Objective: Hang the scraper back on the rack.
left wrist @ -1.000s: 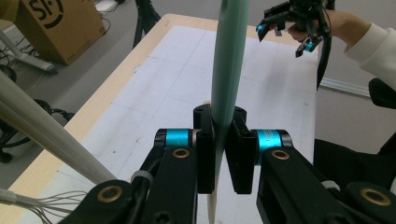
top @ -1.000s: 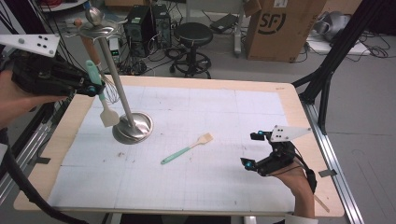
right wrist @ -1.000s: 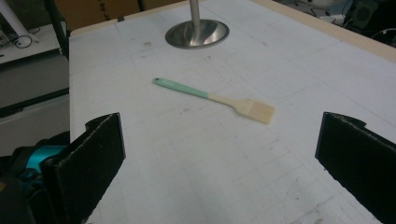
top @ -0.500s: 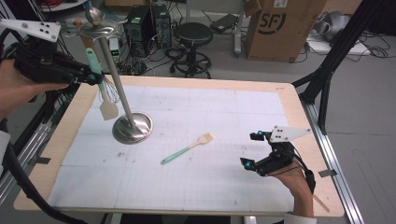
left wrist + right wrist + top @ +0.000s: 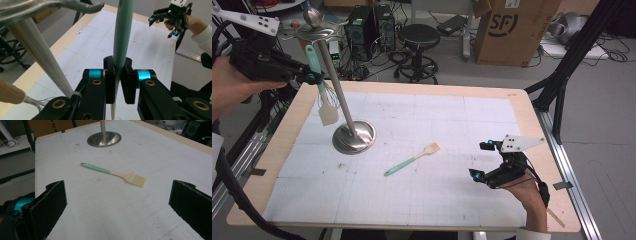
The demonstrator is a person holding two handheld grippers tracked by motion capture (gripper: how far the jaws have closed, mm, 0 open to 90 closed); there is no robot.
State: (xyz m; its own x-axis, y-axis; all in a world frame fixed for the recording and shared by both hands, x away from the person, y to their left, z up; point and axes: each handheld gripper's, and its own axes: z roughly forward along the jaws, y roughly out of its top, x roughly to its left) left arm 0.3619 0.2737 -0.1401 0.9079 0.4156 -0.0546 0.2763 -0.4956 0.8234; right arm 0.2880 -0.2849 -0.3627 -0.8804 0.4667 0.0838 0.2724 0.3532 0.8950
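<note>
The left gripper (image 5: 314,78) is raised above the table's far left corner, its black jaws pinching the smooth mint-green handle of a spatula (image 5: 321,90), which hangs nearly upright with its flat, cream, squared blade pointing down, just beside the stand's pole. In the left gripper view the handle (image 5: 121,40) runs straight up between the two flat pads, which press on it from both sides. The stand (image 5: 354,136) is polished metal: a round, mirror-bright base on the white mat, a slim tilted-looking pole, and a curved hook arm (image 5: 75,4) near the top under a shiny ball. Behind the pole hangs a whisk (image 5: 17,96) with a pale wooden handle and thin wires, close to the spatula's blade. A pastry brush (image 5: 412,158) with a mint handle and cream ridged head lies flat on the gridded, slightly smudged mat (image 5: 452,125), well apart from the stand's base. The right gripper (image 5: 482,160) rests near the table's (image 5: 532,115) near right edge, its jaws spread wide with nothing between them, facing the brush (image 5: 113,174). A cardboard box (image 5: 512,30) and black stool (image 5: 418,37) stand on the floor beyond.
</note>
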